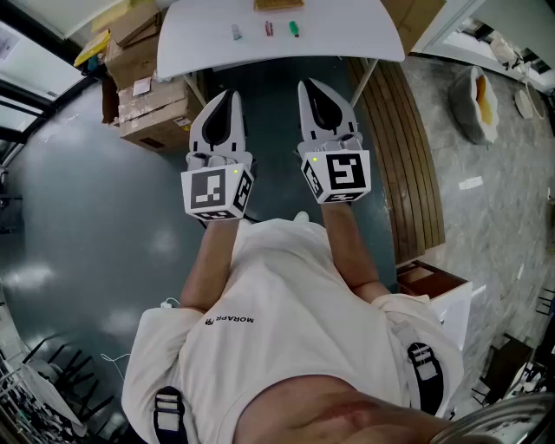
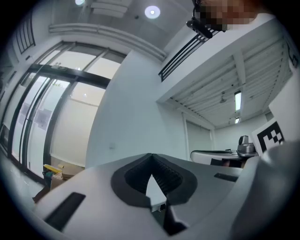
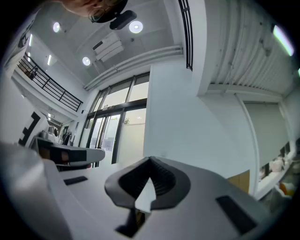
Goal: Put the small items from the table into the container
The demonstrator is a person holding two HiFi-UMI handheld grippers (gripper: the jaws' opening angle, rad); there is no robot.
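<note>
White-shelled, your left gripper (image 1: 227,97) and right gripper (image 1: 310,87) both have their jaws clenched together, grasping nothing, side by side short of the table (image 1: 355,35).

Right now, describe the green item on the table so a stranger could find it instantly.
Find the white table at the top of the head view. Three small items lie in a row on it, below a brown container at the picture's edge. The green item is the rightmost; its neighbours are a red item and a pale grey item.
</note>
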